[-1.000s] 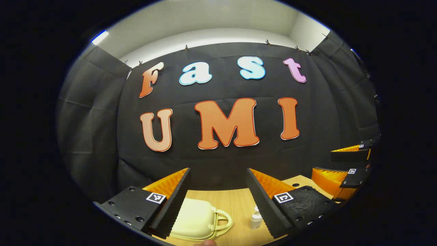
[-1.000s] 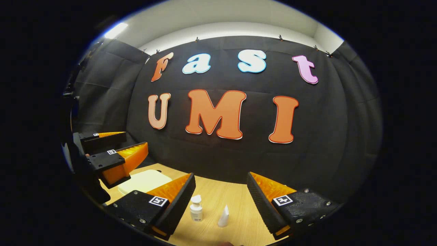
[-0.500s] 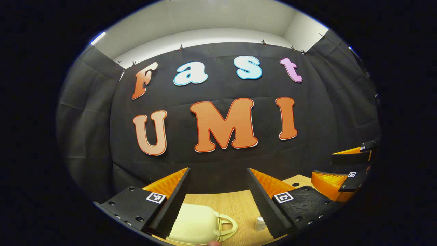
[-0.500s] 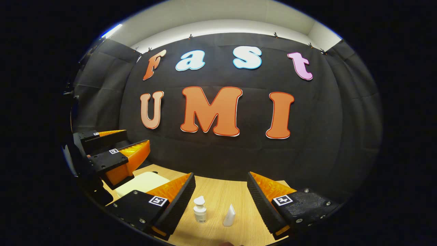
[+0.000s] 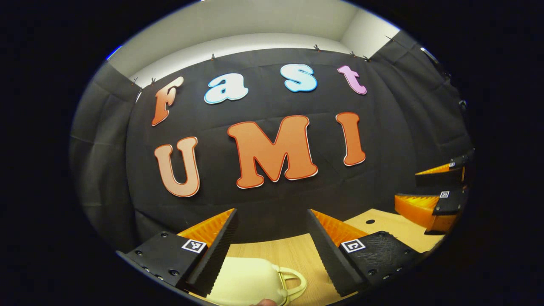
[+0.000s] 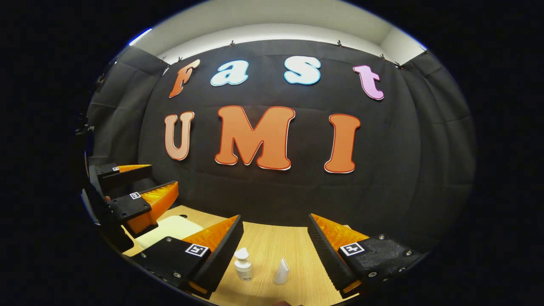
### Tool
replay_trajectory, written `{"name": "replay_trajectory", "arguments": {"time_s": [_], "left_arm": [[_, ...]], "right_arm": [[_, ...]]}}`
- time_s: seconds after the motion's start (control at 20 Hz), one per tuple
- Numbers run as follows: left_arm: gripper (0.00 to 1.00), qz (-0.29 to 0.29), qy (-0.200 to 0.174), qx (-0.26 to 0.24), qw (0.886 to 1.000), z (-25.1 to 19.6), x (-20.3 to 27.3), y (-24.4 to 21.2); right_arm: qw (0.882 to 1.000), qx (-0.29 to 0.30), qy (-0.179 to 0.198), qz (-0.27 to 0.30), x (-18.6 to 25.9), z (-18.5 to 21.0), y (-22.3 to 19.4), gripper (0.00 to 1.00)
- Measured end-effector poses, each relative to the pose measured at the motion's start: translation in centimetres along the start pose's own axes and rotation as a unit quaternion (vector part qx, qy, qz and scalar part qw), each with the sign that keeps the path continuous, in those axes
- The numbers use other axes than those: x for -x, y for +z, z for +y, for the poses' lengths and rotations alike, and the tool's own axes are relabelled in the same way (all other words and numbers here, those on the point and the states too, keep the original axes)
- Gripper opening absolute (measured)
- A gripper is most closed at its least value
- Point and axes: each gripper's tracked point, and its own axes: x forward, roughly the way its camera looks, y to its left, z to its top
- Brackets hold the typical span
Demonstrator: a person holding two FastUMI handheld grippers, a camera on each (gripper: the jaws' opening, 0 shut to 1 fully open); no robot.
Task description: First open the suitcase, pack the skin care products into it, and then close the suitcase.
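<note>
In the left gripper view the left gripper hangs above the wooden table with its jaws wide apart and nothing between them. Below it lies the suitcase, a small pale cream case with rounded corners and a smooth shell, lying flat and closed. Its looped handle sticks out toward the right of that view, so the case's long side runs roughly left to right there. The left finger covers part of the case's near left corner. At the far right edge of this view the right gripper shows side-on above the table, its two fingers one above the other with a clear gap.

In the right gripper view the right gripper also stands apart, empty, above the table. Between its fingers, on the table, stand two skin care products just beside each other: a small white pump bottle, upright, with a rounded cap, and a small white tube, standing upright with its narrow end up and leaning slightly to the right. To the left in this view a corner of the suitcase lies on the table, well apart from the bottle and tube, with the left gripper hovering over it, fingers spread.
</note>
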Motion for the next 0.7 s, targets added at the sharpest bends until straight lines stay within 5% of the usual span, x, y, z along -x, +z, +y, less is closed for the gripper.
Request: {"name": "replay_trajectory", "arguments": {"time_s": [0.35, 0.7], "left_arm": [[0.99, 0.044, -0.043, -0.110, 0.992, -2.3, -0.7, -6.0], [0.98, 0.111, -0.094, -0.226, 0.963, -5.1, -0.8, -15.3]], "right_arm": [[1.000, 0.002, -0.016, 0.006, -1.0, -1.8, -0.4, 0.96], [0.999, 0.014, -0.038, 0.011, -1.2, -4.5, -0.9, 0.96]]}}
